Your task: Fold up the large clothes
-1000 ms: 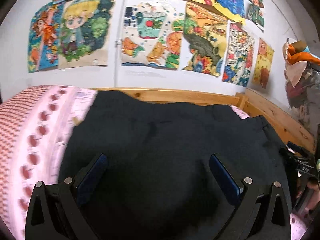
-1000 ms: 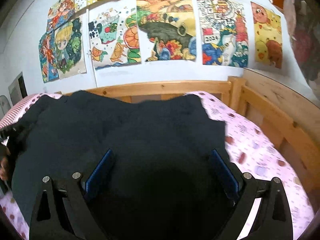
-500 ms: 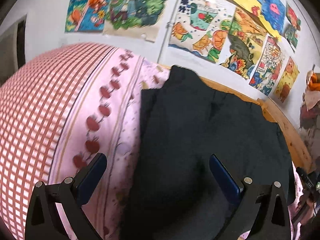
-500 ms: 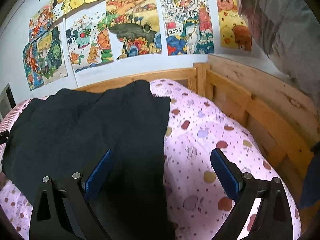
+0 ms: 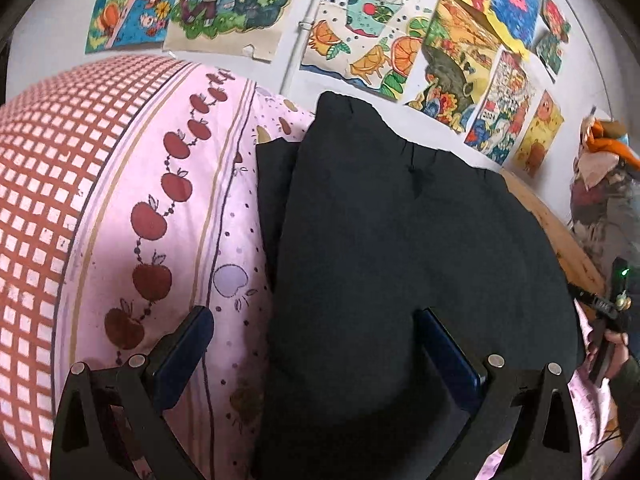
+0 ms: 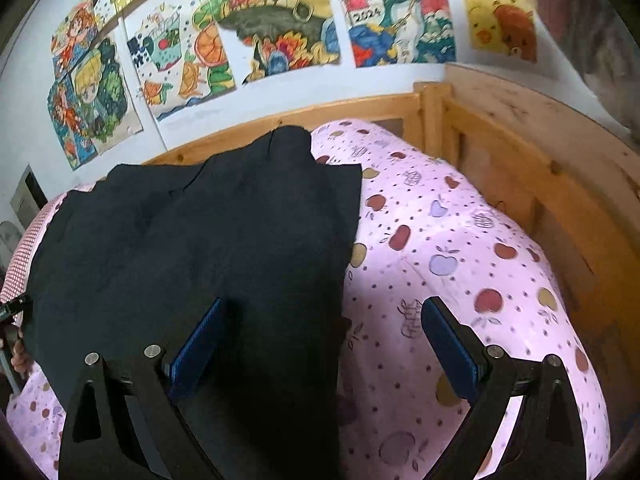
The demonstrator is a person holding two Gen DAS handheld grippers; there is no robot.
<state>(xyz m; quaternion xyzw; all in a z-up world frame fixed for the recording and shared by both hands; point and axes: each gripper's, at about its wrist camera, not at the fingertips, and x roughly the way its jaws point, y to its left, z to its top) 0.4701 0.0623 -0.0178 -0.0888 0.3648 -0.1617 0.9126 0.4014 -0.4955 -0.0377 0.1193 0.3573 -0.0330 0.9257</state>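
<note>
The black garment (image 5: pixel 400 248) lies spread on the pink bedsheet (image 6: pixel 460 248). Left gripper (image 5: pixel 316 340) and right gripper (image 6: pixel 320 332) hover above opposite edges, both released

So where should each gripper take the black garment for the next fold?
Probably the side edges. The left gripper straddles the black garment's left edge, the right gripper its right edge. Both are open, with pink sheet showing bare beside each edge, so coming in from the outer sides should catch all layers.
</note>
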